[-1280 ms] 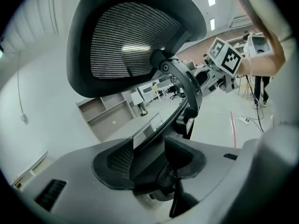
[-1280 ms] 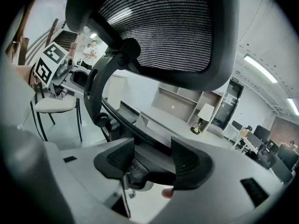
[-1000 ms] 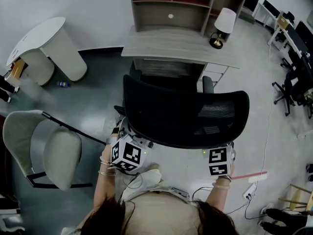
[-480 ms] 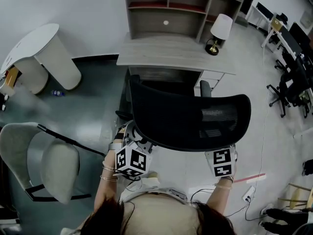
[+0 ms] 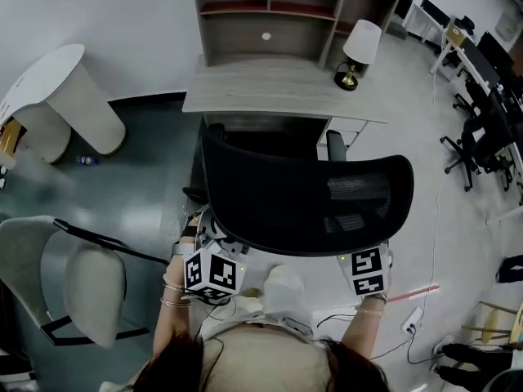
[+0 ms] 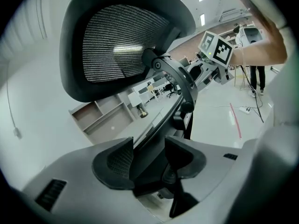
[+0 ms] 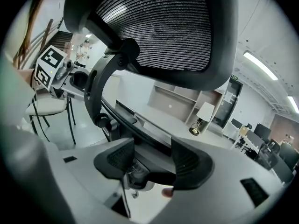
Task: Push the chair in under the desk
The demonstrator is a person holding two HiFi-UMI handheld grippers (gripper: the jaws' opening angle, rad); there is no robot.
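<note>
Black mesh-backed office chair (image 5: 306, 194) stood facing the desk, and both hand-held tools were on it from behind. The left gripper (image 6: 147, 158) had its jaws on either side of a dark curved rim low on the chair, beneath the mesh back. As far as its own view showed, they were closed on that rim. The right gripper (image 7: 152, 160) had the matching hold on the other side, and the same dark rim filled the gap between its pads. One hold at each lower corner probably served to stop the chair swivelling or veering as it rolled, and the low grip would drive the base rather than tip the back.

Beyond the backrest, the two armrests reached about to the front edge of the pale grey wood-grain desk (image 5: 278, 88). The seat looked to be at or just under that edge, while the backrest was well short of it, so the push seemed only partly done. The opening under the desk lay straight ahead, so a straight push should finish it.

A white-shaded lamp with a brass base (image 5: 357, 49) stood at the desk's right end, before a grey open shelving unit (image 5: 270, 11), both clear of the chair's path. A light grey side chair (image 5: 82, 276) stood well apart to the left
</note>
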